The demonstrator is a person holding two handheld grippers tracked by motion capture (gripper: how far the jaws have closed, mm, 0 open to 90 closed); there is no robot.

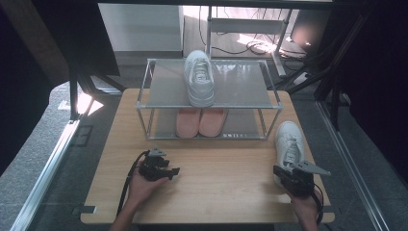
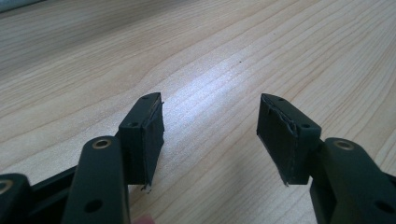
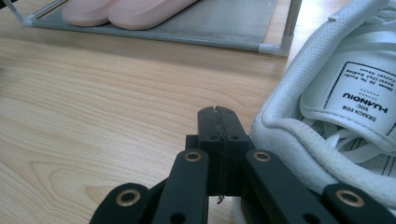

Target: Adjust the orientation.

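The right hand-held gripper sits low at the near right of the surface, held from behind by the right hand, its cable trailing back along the wrist. Its jaws are pressed together with nothing between them, their tips just beside the heel collar of the white shoe. Whether they touch the collar cannot be told. In the high view this shoe lies on the surface at the right, toe pointing away, and the gripper's body covers its heel. In the right gripper view the shoe is cut off by the right edge, showing a printed tongue label and laces.

The left hand-held gripper rests near the middle left of the surface, gripped by the left hand, pointing to the right. Its jaws stand apart over bare wood, holding nothing.

Beyond both stands a rack with two shelves at the far edge. A second white shoe lies on the top shelf, toe toward the camera. A pink pair sits on the lower shelf, partly hidden under the top one. The rack's near right post stands just beside the toe of the shoe on the surface.
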